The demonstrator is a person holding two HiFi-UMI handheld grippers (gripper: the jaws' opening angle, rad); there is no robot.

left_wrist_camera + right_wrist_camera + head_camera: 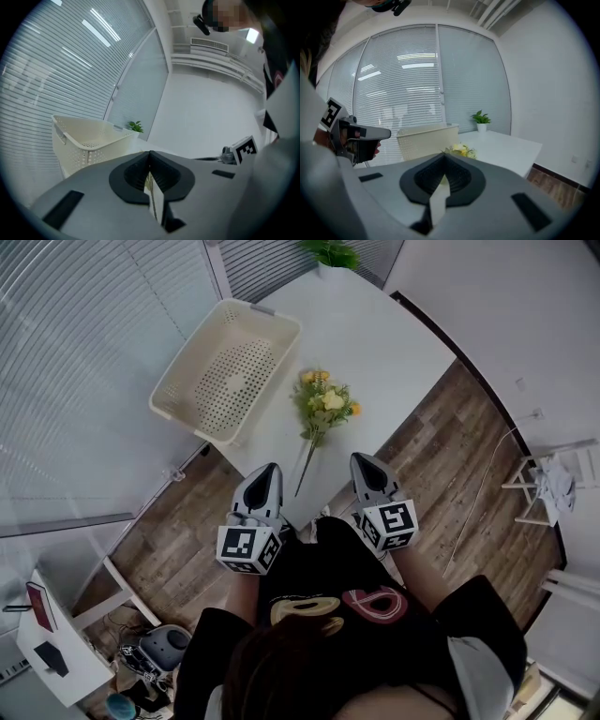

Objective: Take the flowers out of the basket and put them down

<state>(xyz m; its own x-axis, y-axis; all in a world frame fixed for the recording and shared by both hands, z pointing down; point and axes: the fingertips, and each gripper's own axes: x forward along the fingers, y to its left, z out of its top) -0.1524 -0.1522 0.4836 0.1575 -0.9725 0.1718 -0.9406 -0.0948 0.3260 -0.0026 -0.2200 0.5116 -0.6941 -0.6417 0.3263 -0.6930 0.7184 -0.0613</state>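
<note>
Flowers (323,407): out of the basket and lying flat on the white surface (394,343), blooms toward 12 o'clock, stem trailing toward 7 o'clock and reaching the near edge. Basket (192,362): at 10 o'clock of the flowers, apart from them, nothing visible inside. Left gripper (269,470) and right gripper (362,461): at 6 o'clock of the bouquet, flanking the stem end without touching it, each with jaws pressed together on nothing. Judgement: the placing looks complete. What remains is withdrawal, best done straight back toward 6 o'clock and clear of the stem, so that nothing is dragged off the edge. Only the head view shows the stem and the basket floor. The right gripper view shows just the blooms beyond its jaws. The left gripper view shows the basket's perforated side wall, with no clear sight of the flowers.
</note>
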